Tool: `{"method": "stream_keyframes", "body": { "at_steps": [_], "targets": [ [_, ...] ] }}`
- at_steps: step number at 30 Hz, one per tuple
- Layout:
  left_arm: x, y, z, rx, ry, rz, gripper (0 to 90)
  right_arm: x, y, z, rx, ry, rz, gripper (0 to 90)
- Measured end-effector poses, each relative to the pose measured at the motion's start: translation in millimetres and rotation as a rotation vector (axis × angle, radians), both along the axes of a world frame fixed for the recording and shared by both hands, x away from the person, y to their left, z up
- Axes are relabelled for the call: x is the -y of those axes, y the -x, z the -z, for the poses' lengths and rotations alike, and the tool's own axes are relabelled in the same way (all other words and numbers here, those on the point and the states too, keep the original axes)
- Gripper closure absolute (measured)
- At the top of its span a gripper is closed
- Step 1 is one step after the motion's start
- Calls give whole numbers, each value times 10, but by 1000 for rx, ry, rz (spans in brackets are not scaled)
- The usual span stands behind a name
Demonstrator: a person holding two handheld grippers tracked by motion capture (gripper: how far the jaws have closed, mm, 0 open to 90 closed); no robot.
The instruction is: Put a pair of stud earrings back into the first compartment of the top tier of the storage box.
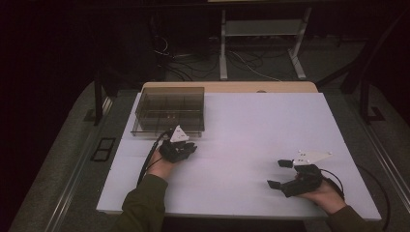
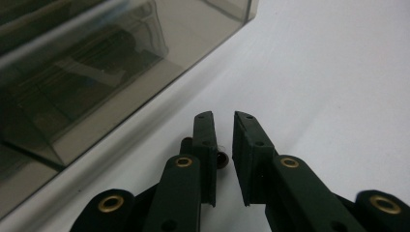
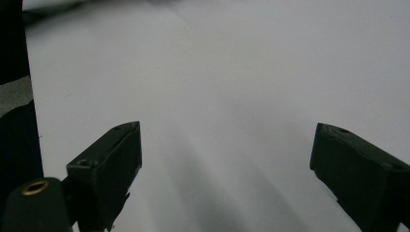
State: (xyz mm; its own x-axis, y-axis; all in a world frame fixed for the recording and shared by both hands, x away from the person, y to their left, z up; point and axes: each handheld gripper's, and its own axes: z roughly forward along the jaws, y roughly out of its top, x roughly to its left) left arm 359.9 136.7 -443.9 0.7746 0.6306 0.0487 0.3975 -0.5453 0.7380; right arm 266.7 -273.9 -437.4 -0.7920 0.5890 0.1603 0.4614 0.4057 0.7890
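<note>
black jaws of the left gripper (image 2: 223, 140) stand nearly closed around a small dark piece (image 2: 221, 158) on the white table (image 2: 338, 72), just beside the smoky plastic box (image 2: 72, 87); right gripper (image 3: 227, 159) gapes, empty.

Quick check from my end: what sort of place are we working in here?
Probably a lab or recording workspace, not a home: a white table carrying a smoked plastic compartment box, loose cables across the dark floor behind, and a metal stand at the back.
</note>
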Motion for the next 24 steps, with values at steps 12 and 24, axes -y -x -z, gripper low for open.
{"method": "stream_keyframes", "body": {
  "at_steps": [12,24],
  "targets": [
    [13,-8,26,-8,-3,-4,793,0,2,-1,1,-2,-3,105],
    [41,-10,61,-16,-29,7,778,0,3,-2,2,-4,-4,106]
  ]
}}
